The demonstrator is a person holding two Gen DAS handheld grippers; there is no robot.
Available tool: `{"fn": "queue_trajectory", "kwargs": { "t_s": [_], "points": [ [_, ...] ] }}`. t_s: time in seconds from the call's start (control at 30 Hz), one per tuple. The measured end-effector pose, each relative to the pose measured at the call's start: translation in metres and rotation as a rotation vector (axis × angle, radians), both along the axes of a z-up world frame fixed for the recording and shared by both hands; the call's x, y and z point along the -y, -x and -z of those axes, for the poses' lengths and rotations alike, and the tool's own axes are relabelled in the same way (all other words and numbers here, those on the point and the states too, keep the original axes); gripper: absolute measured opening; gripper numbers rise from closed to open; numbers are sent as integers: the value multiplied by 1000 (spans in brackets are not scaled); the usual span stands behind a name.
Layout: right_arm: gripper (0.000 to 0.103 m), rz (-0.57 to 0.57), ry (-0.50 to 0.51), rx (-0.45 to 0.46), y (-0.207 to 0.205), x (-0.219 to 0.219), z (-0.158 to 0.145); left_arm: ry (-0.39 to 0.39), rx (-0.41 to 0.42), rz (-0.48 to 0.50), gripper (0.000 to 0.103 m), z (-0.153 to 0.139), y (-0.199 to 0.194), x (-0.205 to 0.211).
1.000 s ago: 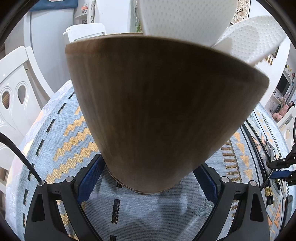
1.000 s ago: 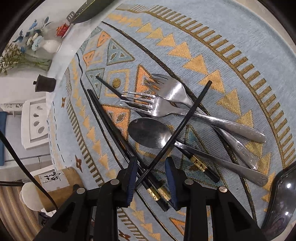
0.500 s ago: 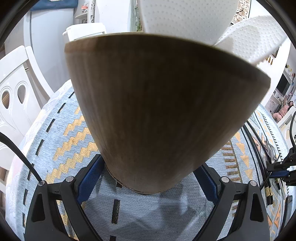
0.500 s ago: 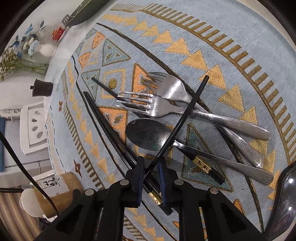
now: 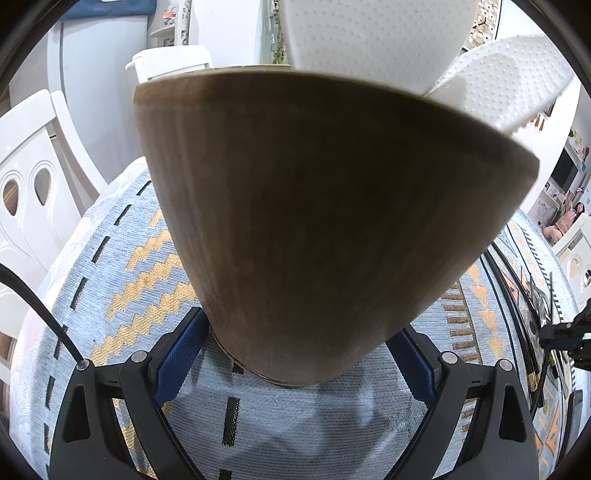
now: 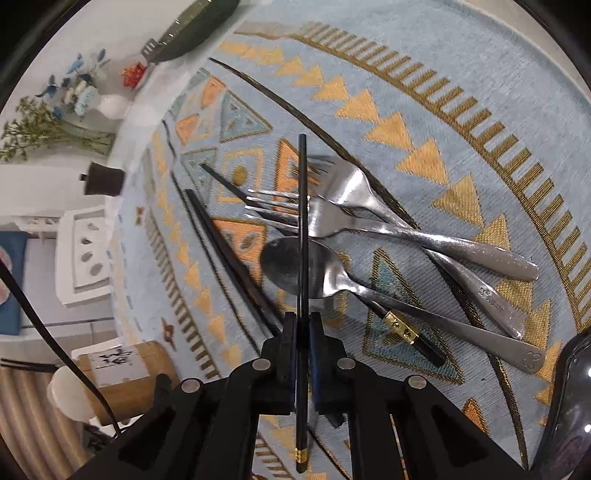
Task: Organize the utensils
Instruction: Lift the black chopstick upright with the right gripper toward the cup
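My left gripper (image 5: 295, 354) is shut on the base of a wooden utensil holder (image 5: 314, 221) standing on the patterned cloth. Two white dimpled paddles (image 5: 369, 37) stick out of its top. My right gripper (image 6: 303, 325) has just been closing and is now shut on a black chopstick (image 6: 303, 221), which points straight away from me over the pile. Under it lie two forks (image 6: 354, 184), a spoon (image 6: 288, 266) and more black chopsticks (image 6: 229, 258), one with a gold band (image 6: 402, 330). The holder (image 6: 125, 373) also shows at the lower left of the right wrist view.
The blue and gold tablecloth (image 6: 406, 74) covers a round table. A flower vase (image 6: 107, 107), a small dark jar (image 6: 101, 181) and a dark dish (image 6: 195, 29) stand at the far edge. A black ladle (image 6: 569, 406) lies at the right. White chairs (image 5: 33, 184) surround the table.
The right jaws closed onto the black chopstick, which swung from a slant across the spoon and forks to straight along the fingers. The left gripper and the holder stayed as they were.
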State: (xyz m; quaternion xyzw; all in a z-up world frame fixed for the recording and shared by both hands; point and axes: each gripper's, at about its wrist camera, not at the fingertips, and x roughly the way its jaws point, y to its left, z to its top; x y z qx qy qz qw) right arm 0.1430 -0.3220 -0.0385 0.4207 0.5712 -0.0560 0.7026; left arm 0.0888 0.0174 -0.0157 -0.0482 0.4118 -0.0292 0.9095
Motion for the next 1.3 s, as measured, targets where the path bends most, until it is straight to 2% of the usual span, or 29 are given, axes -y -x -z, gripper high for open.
{"fn": "queue_trajectory", "kwargs": {
  "t_s": [0.27,0.57,0.83,1.07,1.2,1.3],
  "points": [
    [5,-44,21,97,2,-5,-29,1,0,0,94,0,1,0],
    [5,-85,59,261,-7,-15,-84,2,0,0,94,0,0,-1],
    [5,-143,117,485,-34,-40,-168,6,1,0,94,0,1,-1],
    [5,-231,95,711,-57,-78,-250,6,1,0,94,-1,1,-2],
    [5,-296,60,813,-66,-110,-283,7,1,0,94,-1,1,-2],
    [5,-360,49,853,-73,-139,-297,7,1,0,94,-1,1,-2]
  ]
}}
